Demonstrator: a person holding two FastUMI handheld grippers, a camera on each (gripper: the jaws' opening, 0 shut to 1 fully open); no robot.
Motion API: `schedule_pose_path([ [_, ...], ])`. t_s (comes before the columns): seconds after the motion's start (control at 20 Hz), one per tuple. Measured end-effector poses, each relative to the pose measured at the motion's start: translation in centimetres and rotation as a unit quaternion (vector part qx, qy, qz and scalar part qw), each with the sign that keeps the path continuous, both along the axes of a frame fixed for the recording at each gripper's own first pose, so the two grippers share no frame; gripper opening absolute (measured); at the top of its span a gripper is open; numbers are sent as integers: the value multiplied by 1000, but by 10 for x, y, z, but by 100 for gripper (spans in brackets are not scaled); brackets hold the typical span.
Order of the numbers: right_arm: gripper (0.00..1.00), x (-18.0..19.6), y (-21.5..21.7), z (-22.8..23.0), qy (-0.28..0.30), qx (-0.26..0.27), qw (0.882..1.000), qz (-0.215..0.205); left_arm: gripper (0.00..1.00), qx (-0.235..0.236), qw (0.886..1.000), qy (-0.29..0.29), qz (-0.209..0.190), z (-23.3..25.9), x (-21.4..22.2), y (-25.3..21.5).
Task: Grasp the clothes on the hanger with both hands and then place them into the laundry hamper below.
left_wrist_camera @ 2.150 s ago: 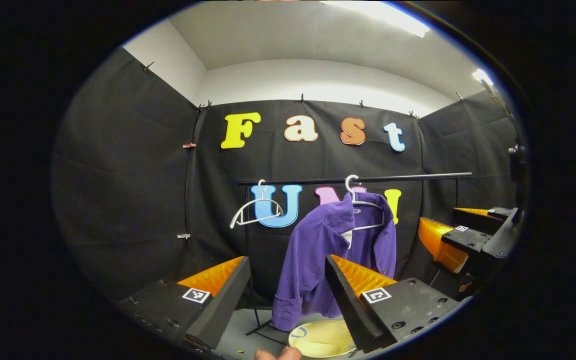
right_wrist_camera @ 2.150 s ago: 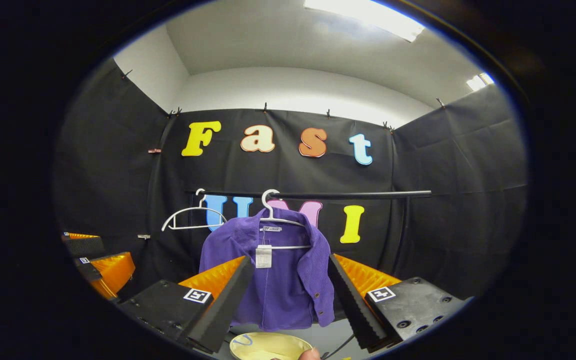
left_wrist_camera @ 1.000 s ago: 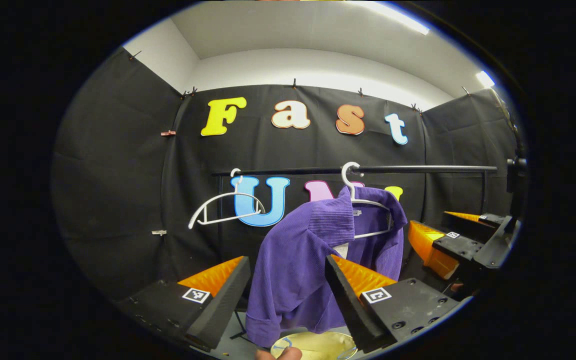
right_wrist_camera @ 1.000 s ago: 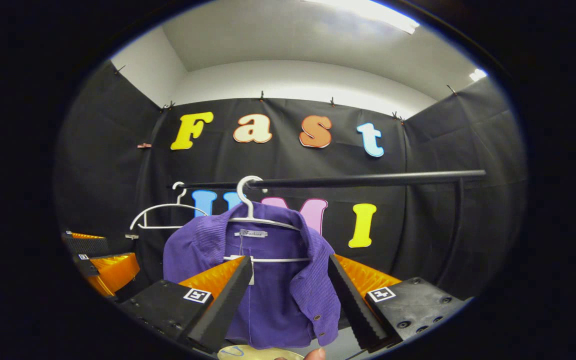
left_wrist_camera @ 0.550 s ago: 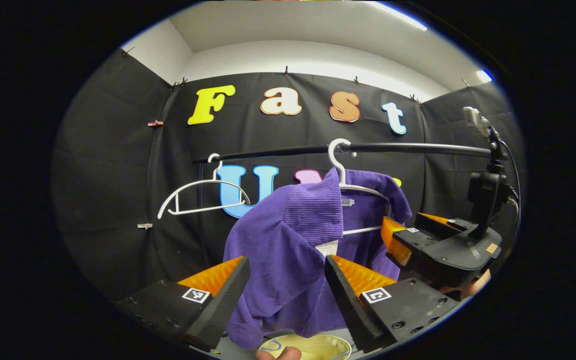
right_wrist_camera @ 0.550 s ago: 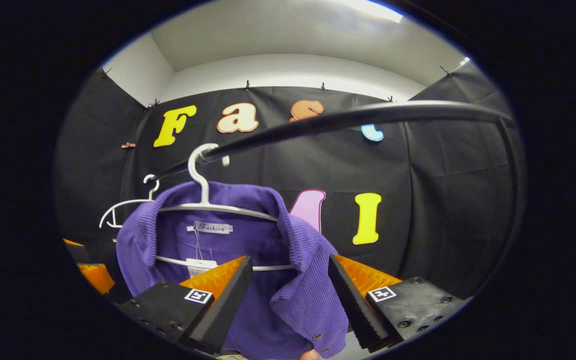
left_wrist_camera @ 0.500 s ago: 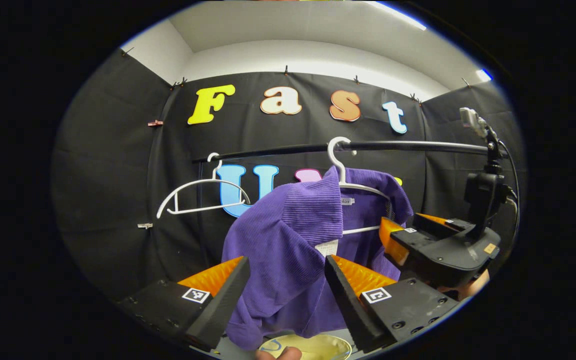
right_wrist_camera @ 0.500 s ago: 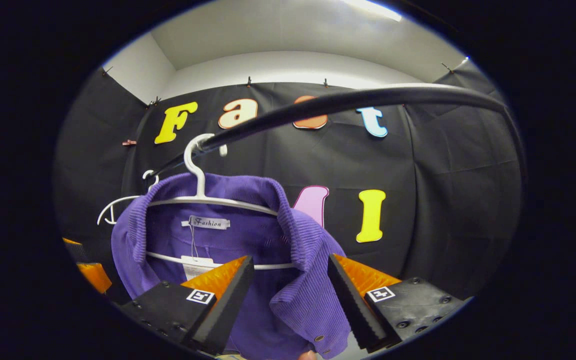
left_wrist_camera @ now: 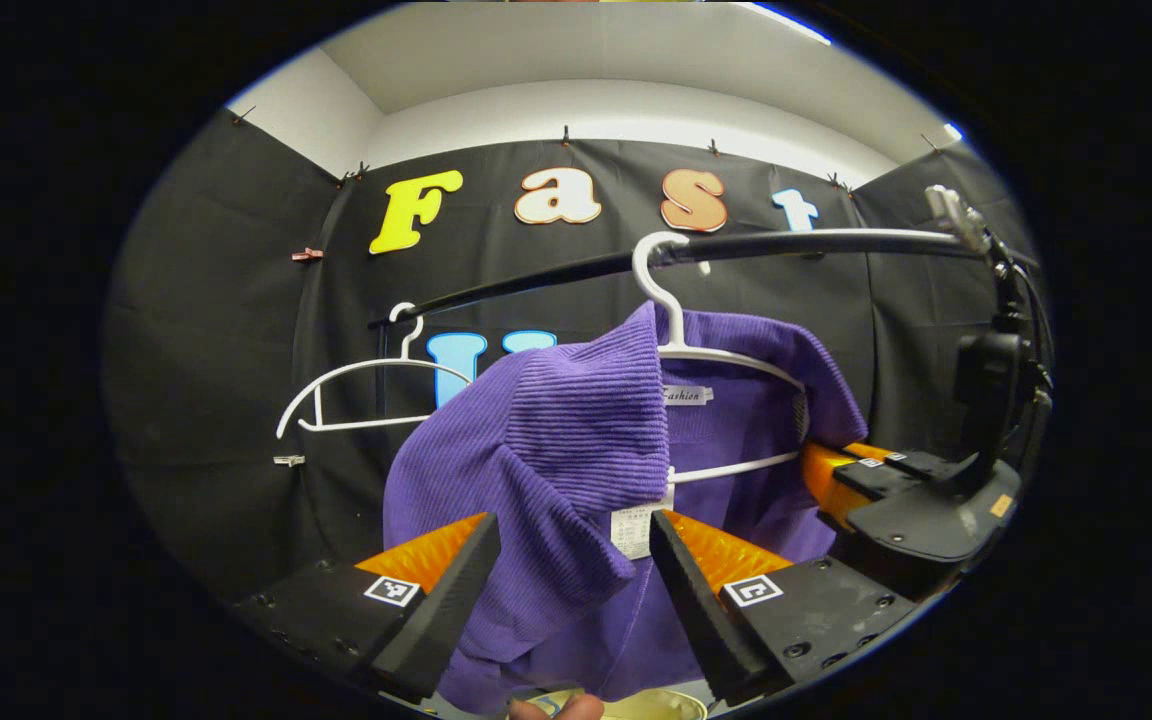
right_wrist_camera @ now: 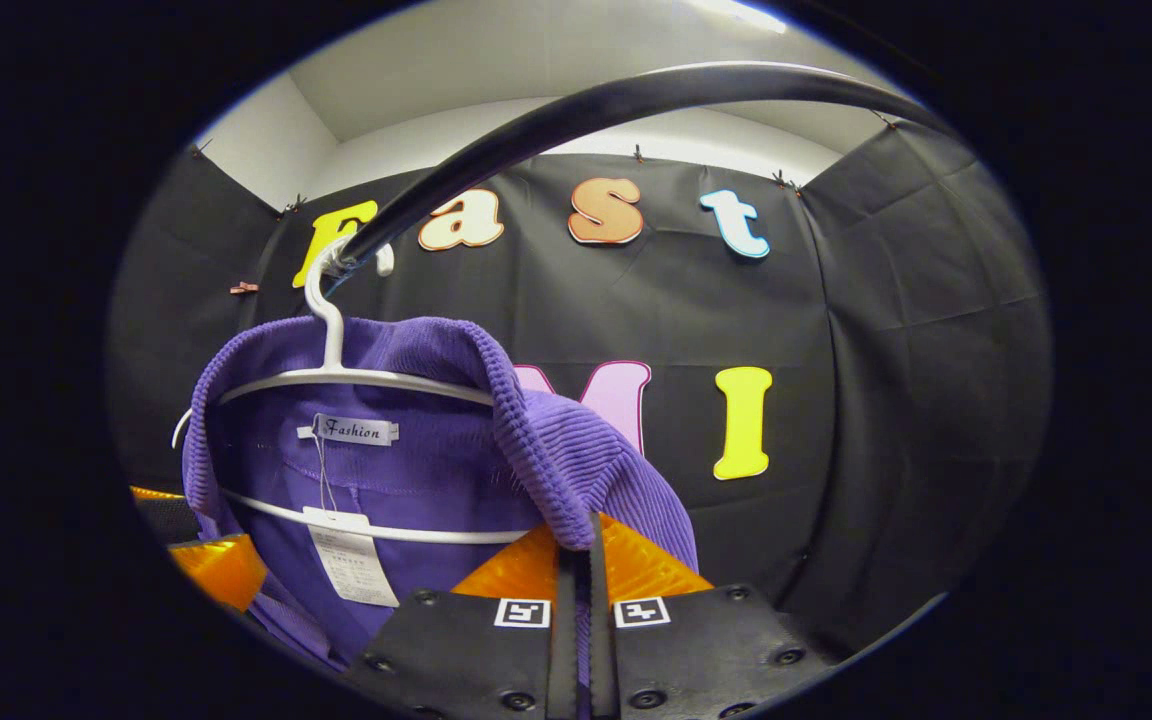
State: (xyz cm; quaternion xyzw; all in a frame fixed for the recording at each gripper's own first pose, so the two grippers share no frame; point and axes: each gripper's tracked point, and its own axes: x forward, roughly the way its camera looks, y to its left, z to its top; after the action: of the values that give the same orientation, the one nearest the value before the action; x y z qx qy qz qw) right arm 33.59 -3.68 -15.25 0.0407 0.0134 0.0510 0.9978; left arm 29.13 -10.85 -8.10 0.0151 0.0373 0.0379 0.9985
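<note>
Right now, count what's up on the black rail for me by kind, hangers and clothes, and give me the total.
White plastic hangers: 2, one bare, one carrying the garment.
Purple ribbed jackets: 1, on the hanger, its collar pinched by the right gripper.
Total: 3 things on the black rail.

Purple jacket [right_wrist_camera: 576, 450]: ribbed cloth, matt. Hanger [right_wrist_camera: 336, 375]: smooth white plastic, slight gloss. Rail [left_wrist_camera: 816, 243]: smooth black metal, glossy. Hang tag [right_wrist_camera: 351, 565]: paper. Booth wall [right_wrist_camera: 886, 350]: creased matt black cloth.
</note>
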Motion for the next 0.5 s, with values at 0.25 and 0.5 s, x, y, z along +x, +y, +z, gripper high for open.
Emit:
schedule_pose_path([
  [0.25,8,0,-1,3,-5,0,1000,16,61,38,998,-18,50,1,25,24],
  [0.5,9,-1,-11,3,-8,-10,1000,10,14,35,997,8,75,-7,30,47],
])
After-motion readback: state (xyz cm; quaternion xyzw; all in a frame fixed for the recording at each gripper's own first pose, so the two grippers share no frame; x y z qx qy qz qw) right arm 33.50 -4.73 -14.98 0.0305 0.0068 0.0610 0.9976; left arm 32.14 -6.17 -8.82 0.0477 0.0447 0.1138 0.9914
